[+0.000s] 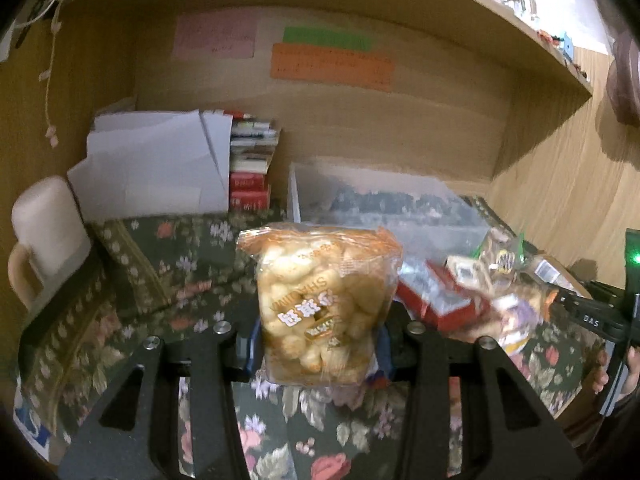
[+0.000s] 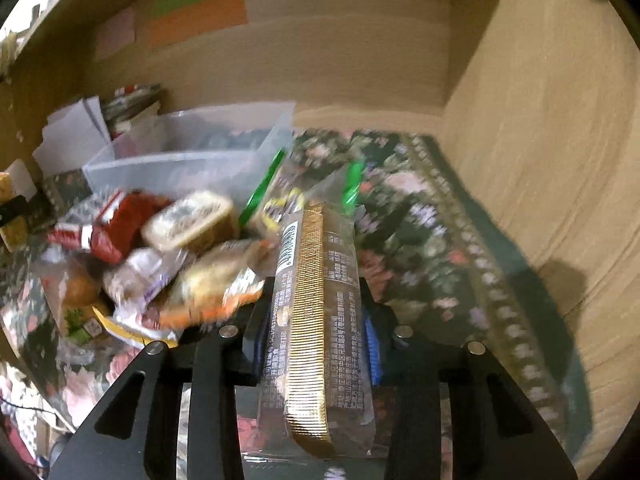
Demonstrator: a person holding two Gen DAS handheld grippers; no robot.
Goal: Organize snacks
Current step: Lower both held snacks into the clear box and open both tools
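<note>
My left gripper [image 1: 318, 346] is shut on a clear orange-trimmed bag of puffed snacks [image 1: 324, 304], held upright above the floral cloth. My right gripper [image 2: 316, 340] is shut on a long brown and gold snack packet [image 2: 316, 312], held lengthwise between the jaws. A pile of mixed snack packets [image 2: 160, 256] lies on the cloth left of the right gripper; it also shows in the left wrist view [image 1: 472, 292]. A clear plastic bin [image 2: 188, 152] stands behind the pile, seen too in the left wrist view [image 1: 384, 208].
A floral cloth [image 1: 160, 264] covers the desk inside a wooden alcove. White papers [image 1: 152, 164] and stacked books [image 1: 252, 160] stand at the back left. A cream mug [image 1: 44, 232] sits at the left. The wooden side wall [image 2: 540, 140] is close on the right.
</note>
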